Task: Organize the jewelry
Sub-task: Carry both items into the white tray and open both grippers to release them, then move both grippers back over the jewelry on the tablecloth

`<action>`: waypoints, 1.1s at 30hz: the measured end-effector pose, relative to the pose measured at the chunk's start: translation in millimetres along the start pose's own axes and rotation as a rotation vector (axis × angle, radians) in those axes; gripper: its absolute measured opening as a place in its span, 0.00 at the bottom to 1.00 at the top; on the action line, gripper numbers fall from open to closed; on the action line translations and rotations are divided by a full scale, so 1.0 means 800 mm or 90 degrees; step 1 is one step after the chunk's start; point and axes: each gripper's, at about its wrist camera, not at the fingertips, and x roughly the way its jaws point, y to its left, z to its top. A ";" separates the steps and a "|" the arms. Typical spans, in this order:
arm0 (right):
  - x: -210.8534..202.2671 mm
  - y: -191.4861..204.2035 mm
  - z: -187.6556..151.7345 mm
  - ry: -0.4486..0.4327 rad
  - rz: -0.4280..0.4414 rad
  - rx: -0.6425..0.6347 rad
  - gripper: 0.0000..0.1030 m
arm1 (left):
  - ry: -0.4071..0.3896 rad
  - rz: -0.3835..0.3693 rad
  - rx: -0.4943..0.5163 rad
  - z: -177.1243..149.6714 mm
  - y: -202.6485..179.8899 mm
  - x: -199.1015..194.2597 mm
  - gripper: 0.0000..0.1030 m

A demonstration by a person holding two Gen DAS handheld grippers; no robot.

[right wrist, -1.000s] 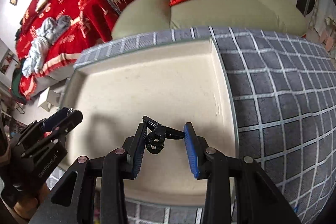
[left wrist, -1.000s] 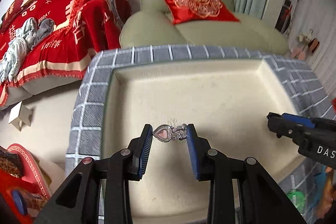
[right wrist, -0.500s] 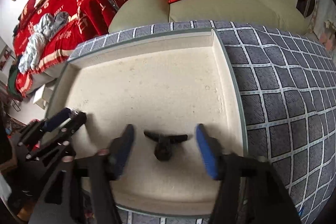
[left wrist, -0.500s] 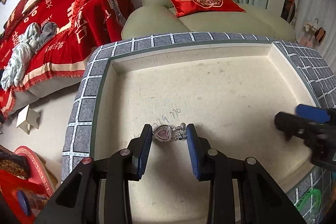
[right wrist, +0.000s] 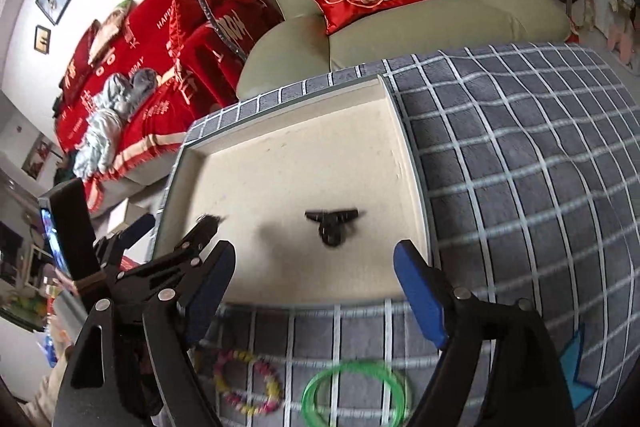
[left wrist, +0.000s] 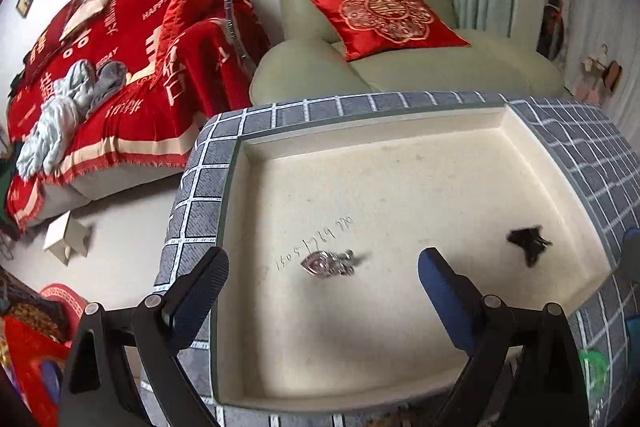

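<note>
You get only motion blur on the black clip (right wrist: 331,225) lying in the cream tray (right wrist: 412,187), so its exact shape stays unclear. Near the tray's left side, the silver heart-shaped piece (left wrist: 328,264) is smeared too, and the handwriting (left wrist: 310,247) just beside it is too faint to read. In front of the tray, the green bangles (right wrist: 354,393) and the beaded bracelet (right wrist: 246,381) are blurred and partly covered by the right gripper (right wrist: 314,285), whose body the bottom edge cuts off.
</note>
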 end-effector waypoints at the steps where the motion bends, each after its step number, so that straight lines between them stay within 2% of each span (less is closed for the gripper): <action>1: -0.008 -0.003 -0.005 -0.004 0.005 0.006 0.85 | -0.003 -0.002 0.002 -0.001 0.000 -0.007 1.00; 3: -0.021 -0.006 -0.015 -0.016 0.014 0.013 0.88 | -0.022 -0.007 0.003 -0.004 0.002 -0.027 1.00; 4: -0.030 -0.008 -0.021 -0.024 0.019 0.014 1.00 | -0.034 -0.011 0.005 -0.007 0.003 -0.039 1.00; 9: -0.075 -0.015 -0.049 -0.087 0.033 0.021 1.00 | -0.065 -0.029 0.011 -0.039 0.016 -0.094 1.00; 11: -0.090 -0.019 -0.063 -0.103 0.046 0.036 1.00 | -0.059 -0.045 0.002 -0.057 0.024 -0.109 1.00; 17: -0.107 -0.027 -0.112 -0.052 0.019 0.041 1.00 | -0.020 -0.089 -0.007 -0.117 0.029 -0.136 1.00; 24: -0.098 -0.039 -0.184 0.010 -0.087 0.006 1.00 | 0.007 -0.082 0.028 -0.177 0.009 -0.147 1.00; 33: -0.080 -0.041 -0.225 0.037 -0.144 0.004 1.00 | 0.033 -0.085 0.033 -0.209 -0.003 -0.139 1.00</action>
